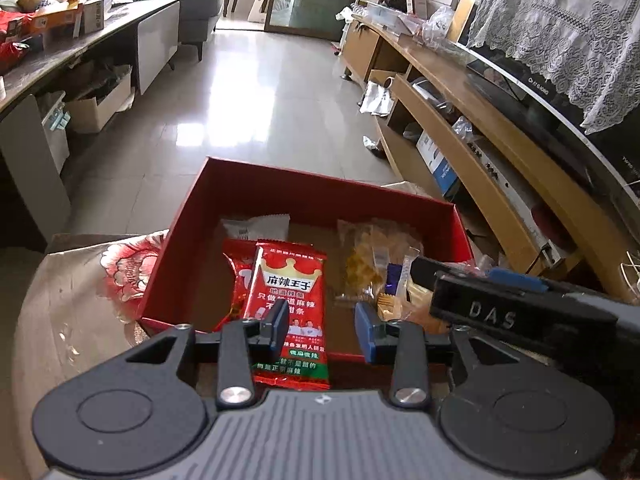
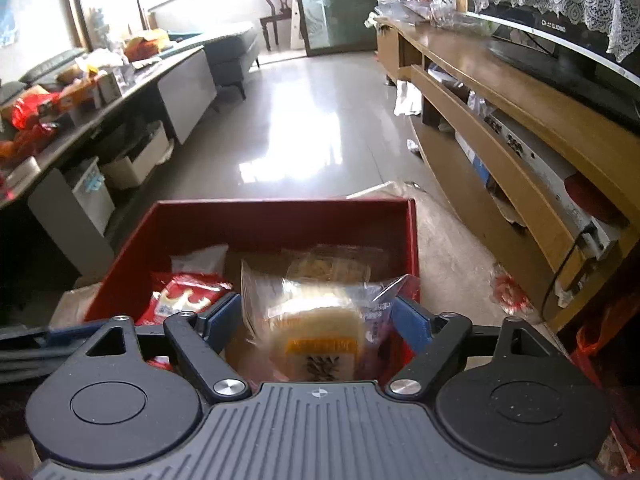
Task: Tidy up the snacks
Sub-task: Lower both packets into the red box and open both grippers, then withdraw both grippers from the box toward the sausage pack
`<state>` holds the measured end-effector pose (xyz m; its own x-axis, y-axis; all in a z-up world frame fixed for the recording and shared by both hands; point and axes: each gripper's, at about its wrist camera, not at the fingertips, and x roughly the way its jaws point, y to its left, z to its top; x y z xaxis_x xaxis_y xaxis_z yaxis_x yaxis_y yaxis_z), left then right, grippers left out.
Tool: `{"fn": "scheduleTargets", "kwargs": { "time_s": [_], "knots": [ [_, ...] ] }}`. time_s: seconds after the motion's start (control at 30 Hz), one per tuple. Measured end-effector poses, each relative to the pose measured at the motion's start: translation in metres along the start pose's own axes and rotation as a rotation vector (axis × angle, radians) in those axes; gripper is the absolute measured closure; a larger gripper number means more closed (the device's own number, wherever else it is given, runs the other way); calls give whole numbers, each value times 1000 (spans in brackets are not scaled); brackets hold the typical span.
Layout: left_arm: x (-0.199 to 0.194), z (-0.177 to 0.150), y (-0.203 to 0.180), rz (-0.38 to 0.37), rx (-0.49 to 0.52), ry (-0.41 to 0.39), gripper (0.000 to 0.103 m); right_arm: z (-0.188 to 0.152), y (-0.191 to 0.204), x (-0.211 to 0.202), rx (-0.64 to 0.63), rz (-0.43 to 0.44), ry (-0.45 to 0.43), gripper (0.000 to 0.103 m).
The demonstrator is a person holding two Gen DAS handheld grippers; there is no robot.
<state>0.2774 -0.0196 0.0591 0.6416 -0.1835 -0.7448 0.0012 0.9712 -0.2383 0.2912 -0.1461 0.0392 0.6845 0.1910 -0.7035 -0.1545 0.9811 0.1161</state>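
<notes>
A red box (image 1: pixel 256 188) stands on a floral cloth and holds several snacks. My left gripper (image 1: pixel 322 330) is open over its near edge, above a red spicy-strip packet (image 1: pixel 292 292) that lies partly over the rim. A white packet (image 1: pixel 256 228) and clear cracker bags (image 1: pixel 372 256) lie further in. My right gripper (image 2: pixel 320 320) is open above the box (image 2: pixel 280 216), with a blurred clear-wrapped cake packet (image 2: pixel 320 332) between its blue pads (image 2: pixel 410 322), apparently loose. The red packet (image 2: pixel 184 296) lies to its left. The right gripper also shows in the left wrist view (image 1: pixel 500 308).
The floral cloth (image 1: pixel 100 292) covers the table to the left of the box. A wooden TV cabinet (image 1: pixel 500 128) with a TV runs along the right. A cluttered grey counter (image 2: pixel 100 92) stands at left. Tiled floor (image 1: pixel 260 92) lies beyond.
</notes>
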Motion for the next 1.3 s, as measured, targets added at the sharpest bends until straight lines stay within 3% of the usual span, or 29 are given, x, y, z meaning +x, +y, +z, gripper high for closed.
{"fn": "scheduleTargets", "kwargs": {
  "time_s": [0.37,0.83,1.2,1.3],
  "knots": [
    [-8,-18,-24,-63,67,27,62,-4,-16,-20,37,-44,-32,16],
    [15,-78,-94,-170,198,208,60,-47,-58,-61,90,-149,8,16],
    [43,-108,-135,-149,179,276,47,-70,-97,-95,160,-168,-16,16],
    [54,-114,-144,-111,195,278,40,-71,-104,-100,180,-160,-27,16]
  ]
}}
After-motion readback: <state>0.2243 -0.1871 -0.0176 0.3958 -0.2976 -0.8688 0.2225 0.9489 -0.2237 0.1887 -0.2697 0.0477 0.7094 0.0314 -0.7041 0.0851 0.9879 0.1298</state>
